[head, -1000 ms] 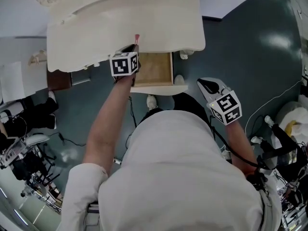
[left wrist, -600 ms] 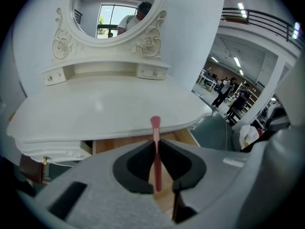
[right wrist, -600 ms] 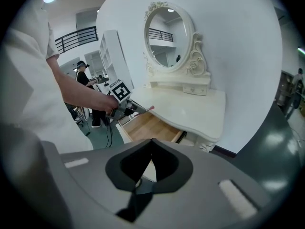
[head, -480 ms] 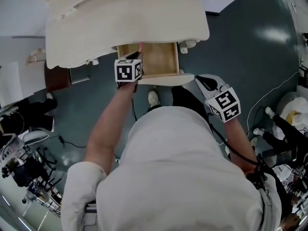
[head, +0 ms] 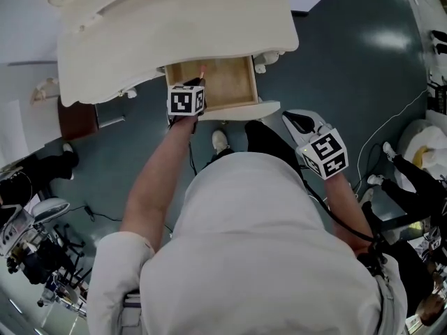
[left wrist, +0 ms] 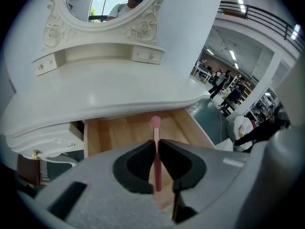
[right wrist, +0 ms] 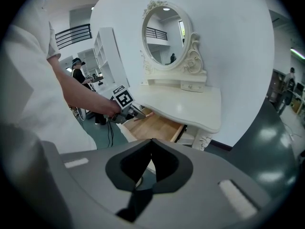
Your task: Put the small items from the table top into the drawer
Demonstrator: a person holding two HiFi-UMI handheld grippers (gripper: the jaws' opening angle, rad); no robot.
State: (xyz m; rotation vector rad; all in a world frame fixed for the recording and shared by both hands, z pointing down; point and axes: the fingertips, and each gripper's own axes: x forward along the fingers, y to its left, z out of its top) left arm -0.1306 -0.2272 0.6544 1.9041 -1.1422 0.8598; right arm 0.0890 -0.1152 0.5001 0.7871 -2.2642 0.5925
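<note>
Fingers (left wrist: 138, 163) of the left gripper (left wrist: 156, 144): clenched on the thin handle of a pink brush (left wrist: 155, 128), with one dark pad on each side of it.
Left gripper, head view: held out at the end of a straight arm, marker cube (head: 186, 100) facing up, over the near left corner of the open drawer (head: 234, 82).
Brush, long axis: in line with the fingers, running from the person toward the back of the drawer.
Brush, pointing: the rounded pink head leads, away from the person. The handle end points back into the gripper's body.
Brush, place: in the air above the drawer's pale wooden bottom. Its tip shows as a small pink mark just past the cube in the head view.
Drawer: pulled out from under the white worktop (head: 174, 26), front panel nearest the person.
Worktop: white with a curved front edge. An oval mirror (left wrist: 102, 4) in a carved frame stands at its back.
Fingers (right wrist: 169, 166) of the right gripper (right wrist: 151, 144): pressed together tip to tip, nothing between them.
Right gripper, head view (head: 302, 122): at the person's right side over the dark floor (head: 363, 68), well apart from the drawer and aimed toward the worktop.
</note>
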